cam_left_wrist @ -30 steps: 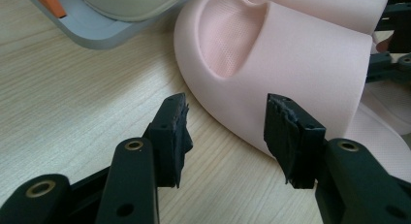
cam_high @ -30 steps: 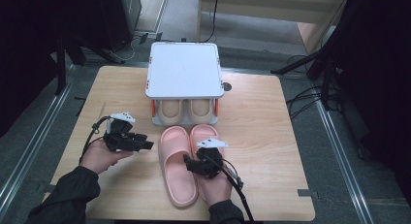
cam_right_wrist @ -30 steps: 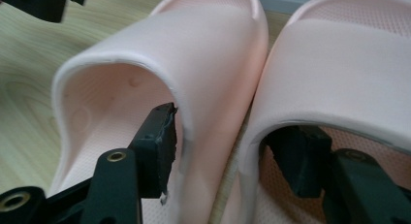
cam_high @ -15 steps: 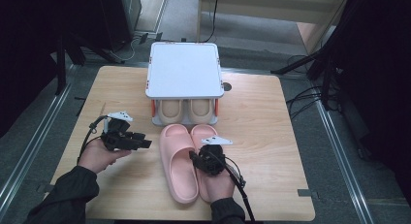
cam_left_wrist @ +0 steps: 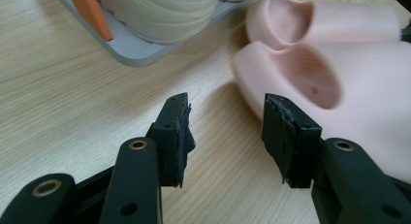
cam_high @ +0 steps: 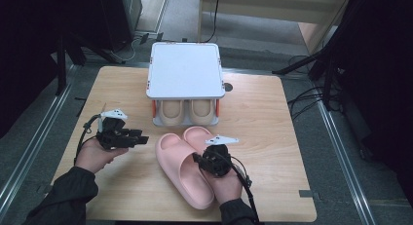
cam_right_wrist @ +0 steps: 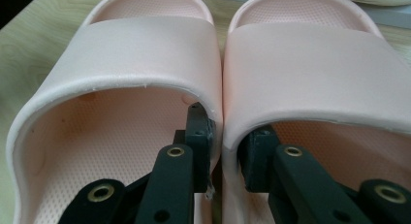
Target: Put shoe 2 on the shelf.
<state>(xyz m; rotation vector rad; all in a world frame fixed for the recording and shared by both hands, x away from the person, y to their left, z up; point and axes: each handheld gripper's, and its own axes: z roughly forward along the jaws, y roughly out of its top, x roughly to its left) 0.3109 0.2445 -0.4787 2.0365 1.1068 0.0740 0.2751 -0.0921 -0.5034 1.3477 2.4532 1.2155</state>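
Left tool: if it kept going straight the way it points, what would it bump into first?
Probably the nearer pink slipper: the left tool, jaws open, points across bare table at its toe, though depth is hard to judge.

Pink slippers [cam_high: 184,169], seemingly cream slippers [cam_high: 186,111], white-topped rack [cam_high: 185,70] with orange posts.

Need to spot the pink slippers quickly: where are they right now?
In the high view the pink slippers lie side by side on the table's near middle, in front of the white shoe rack, with the right gripper pinching their adjoining walls.
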